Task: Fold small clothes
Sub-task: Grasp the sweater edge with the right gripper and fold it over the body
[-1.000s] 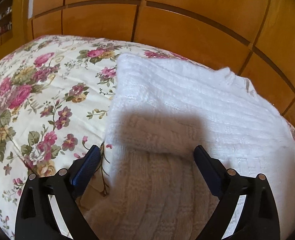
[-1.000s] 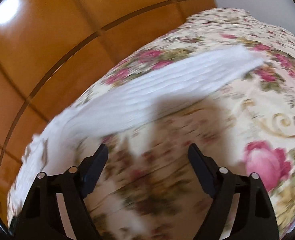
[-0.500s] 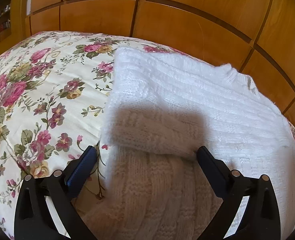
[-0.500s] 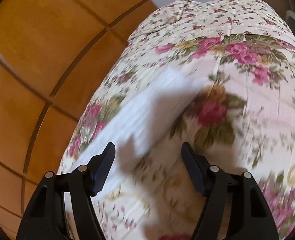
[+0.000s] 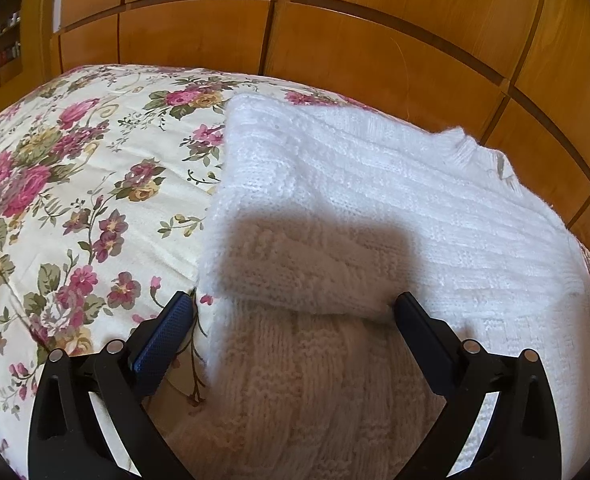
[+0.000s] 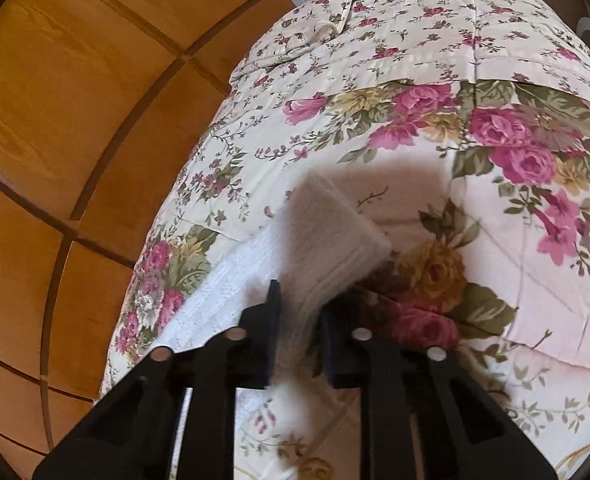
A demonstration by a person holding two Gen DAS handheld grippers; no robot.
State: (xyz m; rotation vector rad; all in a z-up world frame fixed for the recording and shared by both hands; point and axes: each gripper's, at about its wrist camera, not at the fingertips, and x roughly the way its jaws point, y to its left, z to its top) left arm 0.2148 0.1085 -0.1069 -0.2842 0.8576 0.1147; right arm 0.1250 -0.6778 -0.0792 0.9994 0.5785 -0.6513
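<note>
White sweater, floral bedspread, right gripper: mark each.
white sweater [image 5: 375, 184]: left wrist view, sunlit knit body.
floral bedspread [image 5: 75, 184]: left wrist view, bare patterned part.
right gripper [image 6: 299, 312]: right wrist view, between fingertips.

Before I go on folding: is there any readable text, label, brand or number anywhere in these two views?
None can be read.
white knit sweater: a small tag at its neckline, too small to read.
floral bedspread: printed flowers only.
wooden panels: no markings.
</note>
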